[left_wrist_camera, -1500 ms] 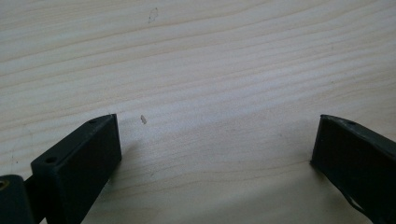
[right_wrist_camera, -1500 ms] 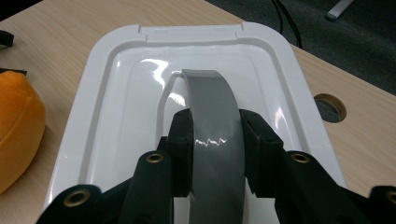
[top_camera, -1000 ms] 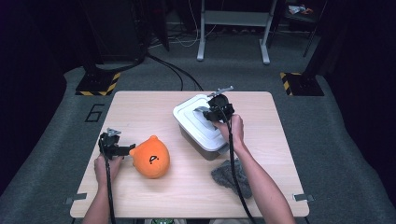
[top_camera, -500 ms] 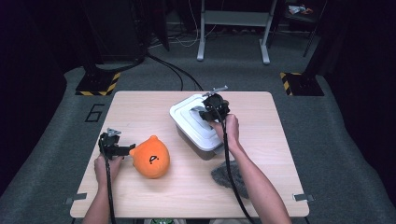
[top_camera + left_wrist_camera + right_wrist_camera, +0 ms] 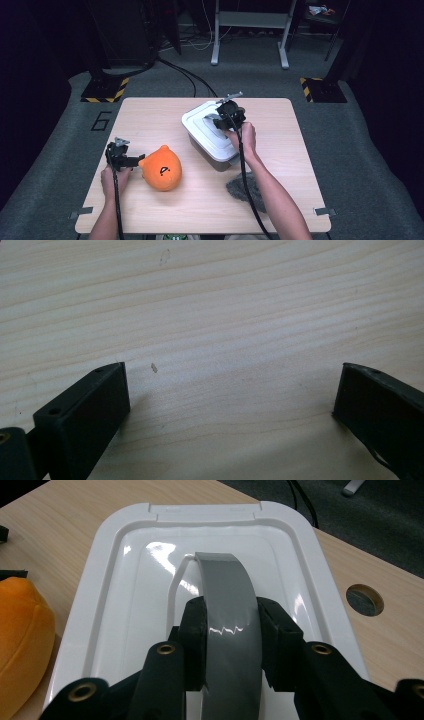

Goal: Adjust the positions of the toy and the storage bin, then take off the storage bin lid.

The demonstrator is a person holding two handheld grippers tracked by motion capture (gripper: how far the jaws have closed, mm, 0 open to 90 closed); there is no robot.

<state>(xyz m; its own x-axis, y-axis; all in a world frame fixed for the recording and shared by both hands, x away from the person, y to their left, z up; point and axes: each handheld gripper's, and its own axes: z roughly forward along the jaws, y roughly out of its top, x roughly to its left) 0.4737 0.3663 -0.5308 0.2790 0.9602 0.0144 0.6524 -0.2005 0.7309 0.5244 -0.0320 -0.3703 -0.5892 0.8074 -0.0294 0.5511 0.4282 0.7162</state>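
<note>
A white lid (image 5: 125, 580) with a grey strap handle (image 5: 227, 580) covers a white box (image 5: 210, 150) at the table's middle right. My right gripper (image 5: 231, 625) is shut on that handle, its two pads pressing the strap from both sides; from above the right gripper (image 5: 223, 120) sits over the lid's far part. An orange plush toy (image 5: 162, 168) lies at the front left. My left gripper (image 5: 131, 160) rests just left of the toy. Its jaws stand wide open over bare wood in the left gripper view (image 5: 230, 390), with nothing between them.
A grey fuzzy cloth (image 5: 245, 187) lies on the wooden table (image 5: 150, 120) in front of the box, under my right forearm. A round hole (image 5: 364, 599) in the tabletop shows right of the lid. Dark floor and cables surround the table.
My right gripper and the white lid it holds have shifted slightly to the left. The left gripper and the orange toy have stayed put.
</note>
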